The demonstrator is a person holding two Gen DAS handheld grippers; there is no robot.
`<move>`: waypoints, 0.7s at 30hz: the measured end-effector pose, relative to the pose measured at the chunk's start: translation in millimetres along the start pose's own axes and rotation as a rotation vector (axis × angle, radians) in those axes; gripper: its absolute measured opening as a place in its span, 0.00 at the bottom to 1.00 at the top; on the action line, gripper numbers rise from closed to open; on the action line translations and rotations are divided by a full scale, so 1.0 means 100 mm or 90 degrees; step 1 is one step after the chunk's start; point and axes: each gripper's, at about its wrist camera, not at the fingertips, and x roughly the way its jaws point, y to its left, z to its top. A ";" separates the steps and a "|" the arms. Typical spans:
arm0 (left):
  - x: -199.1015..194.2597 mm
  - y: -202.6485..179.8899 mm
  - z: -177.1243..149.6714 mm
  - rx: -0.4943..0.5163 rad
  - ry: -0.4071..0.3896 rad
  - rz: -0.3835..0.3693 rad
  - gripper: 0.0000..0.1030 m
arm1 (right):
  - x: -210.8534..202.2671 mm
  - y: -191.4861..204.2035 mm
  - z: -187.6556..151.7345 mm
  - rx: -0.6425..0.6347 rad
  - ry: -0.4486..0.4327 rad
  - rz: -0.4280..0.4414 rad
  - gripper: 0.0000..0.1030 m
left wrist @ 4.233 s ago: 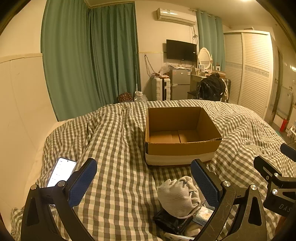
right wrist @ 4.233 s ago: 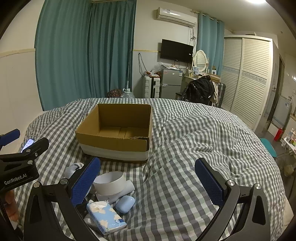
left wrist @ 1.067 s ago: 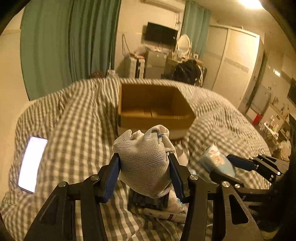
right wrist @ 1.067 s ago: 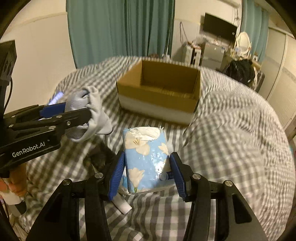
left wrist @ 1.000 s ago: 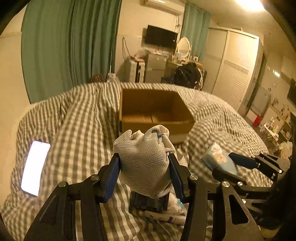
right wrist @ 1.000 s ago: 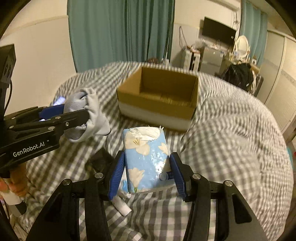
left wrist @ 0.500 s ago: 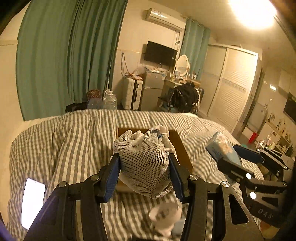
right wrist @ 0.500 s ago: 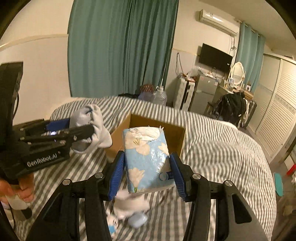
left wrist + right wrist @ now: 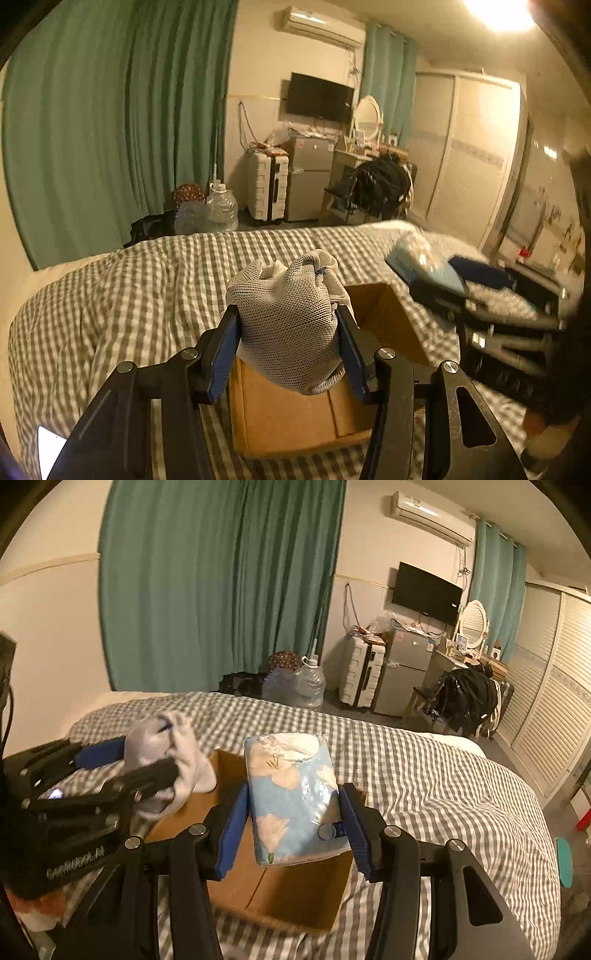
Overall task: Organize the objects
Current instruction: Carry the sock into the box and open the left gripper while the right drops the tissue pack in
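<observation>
Clamping a bunched white knit glove (image 9: 286, 325), the left gripper (image 9: 287, 350) hangs over the open brown cardboard box (image 9: 291, 417) on the checked bedcover (image 9: 122, 295); the right gripper (image 9: 293, 825) (beside it) pinches a blue flowered tissue pack (image 9: 293, 797) above the same box.

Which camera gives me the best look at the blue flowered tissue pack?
The right wrist view: the tissue pack fills the centre, sharp, clamped in the right claw above the cardboard box. The left wrist view catches the same pack only at its right side, small and motion-blurred.
</observation>
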 end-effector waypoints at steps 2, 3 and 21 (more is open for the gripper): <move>0.15 -0.06 -0.06 0.012 0.012 0.009 0.51 | 0.20 -0.10 0.03 0.008 0.012 0.010 0.48; 0.25 -0.06 -0.09 0.012 0.022 0.006 0.51 | 0.32 -0.15 0.03 0.013 0.018 0.013 0.48; 0.65 -0.23 -0.44 0.040 0.103 0.027 0.55 | 0.82 -0.38 -0.25 0.020 0.045 0.023 0.62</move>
